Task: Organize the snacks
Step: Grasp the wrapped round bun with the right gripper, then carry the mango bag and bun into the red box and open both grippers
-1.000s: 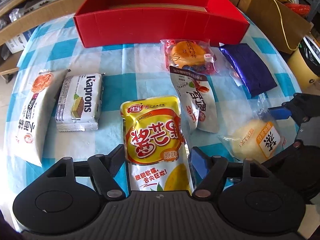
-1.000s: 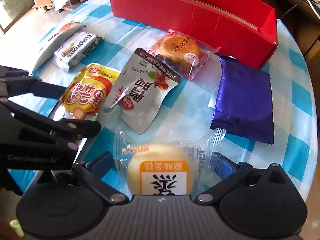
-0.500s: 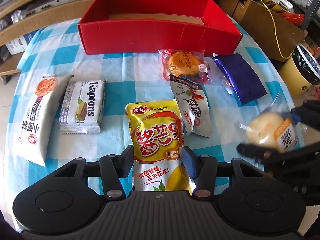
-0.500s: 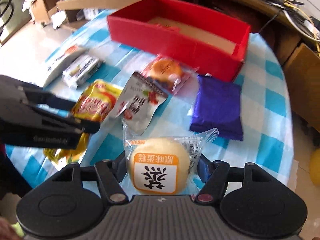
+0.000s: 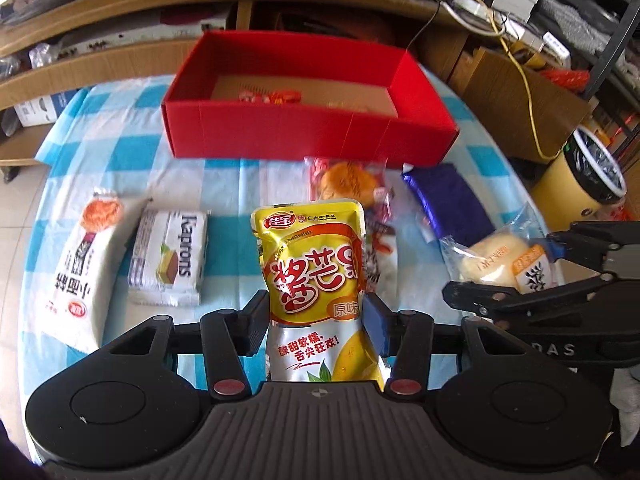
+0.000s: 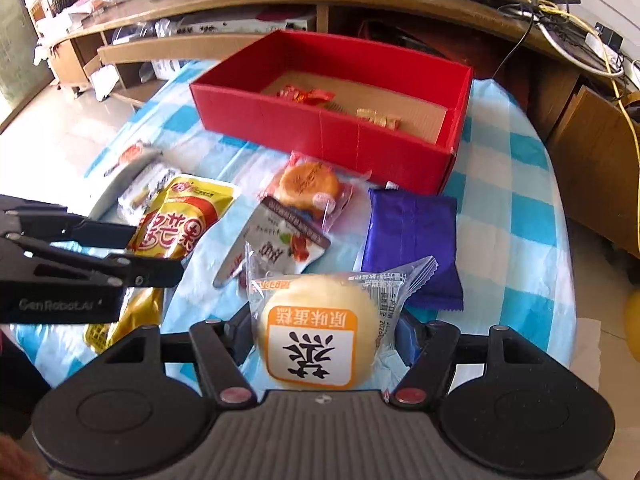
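Note:
My left gripper (image 5: pixel 314 322) is shut on a yellow snack pouch (image 5: pixel 314 264), held up above the checked tablecloth (image 5: pixel 224 184). My right gripper (image 6: pixel 324 338) is shut on a wrapped round cake (image 6: pixel 316 332), also lifted off the table. Each gripper shows in the other's view: the right one (image 5: pixel 520 280) with the cake, the left one (image 6: pixel 120 252) with the pouch (image 6: pixel 176 224). The red box (image 5: pixel 312 128) stands at the far side of the table, with a few small wrapped sweets (image 6: pixel 308 96) on its cardboard floor.
On the cloth lie a Kaprons wafer pack (image 5: pixel 168 258), a long white pack (image 5: pixel 86 264), an orange pastry pack (image 6: pixel 308 188), a grey-white pouch (image 6: pixel 276 240) and a purple pack (image 6: pixel 410 236). A yellow bin (image 5: pixel 580 176) stands beyond the table's right edge; shelves and cables lie behind.
Both grippers have closed on their snacks and risen: the yellow pouch and the round cake have left the table. The box interior has come into view.

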{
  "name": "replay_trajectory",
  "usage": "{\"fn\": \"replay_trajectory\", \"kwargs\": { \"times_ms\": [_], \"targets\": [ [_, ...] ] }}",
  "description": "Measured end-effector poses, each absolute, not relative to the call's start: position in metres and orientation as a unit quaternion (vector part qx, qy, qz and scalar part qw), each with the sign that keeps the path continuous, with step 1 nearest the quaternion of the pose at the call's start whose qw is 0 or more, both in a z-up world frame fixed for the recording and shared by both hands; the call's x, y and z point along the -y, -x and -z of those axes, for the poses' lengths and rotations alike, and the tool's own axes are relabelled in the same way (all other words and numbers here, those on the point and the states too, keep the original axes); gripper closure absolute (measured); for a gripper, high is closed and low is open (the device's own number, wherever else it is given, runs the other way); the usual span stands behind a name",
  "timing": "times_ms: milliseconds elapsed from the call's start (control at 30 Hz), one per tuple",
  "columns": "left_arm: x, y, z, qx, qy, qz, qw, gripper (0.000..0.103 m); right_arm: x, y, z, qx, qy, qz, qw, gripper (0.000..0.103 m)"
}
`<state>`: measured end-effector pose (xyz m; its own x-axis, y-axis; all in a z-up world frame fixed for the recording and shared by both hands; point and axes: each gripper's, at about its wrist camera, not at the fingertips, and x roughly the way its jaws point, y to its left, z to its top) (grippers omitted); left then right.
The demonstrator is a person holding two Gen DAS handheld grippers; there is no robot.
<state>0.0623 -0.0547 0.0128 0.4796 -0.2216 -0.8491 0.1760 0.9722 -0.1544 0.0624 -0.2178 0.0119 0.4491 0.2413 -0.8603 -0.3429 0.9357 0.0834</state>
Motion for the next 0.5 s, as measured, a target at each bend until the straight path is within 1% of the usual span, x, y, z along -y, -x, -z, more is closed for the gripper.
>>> {"fn": "replay_trajectory", "kwargs": {
  "times_ms": [500],
  "targets": [
    [0.062, -0.118, -0.041, -0.452, 0.025, 0.107, 0.885, 0.046, 0.219, -0.127, -0.037, -0.461, 0.017, -0.148, 0.875, 0.022]
  ]
}}
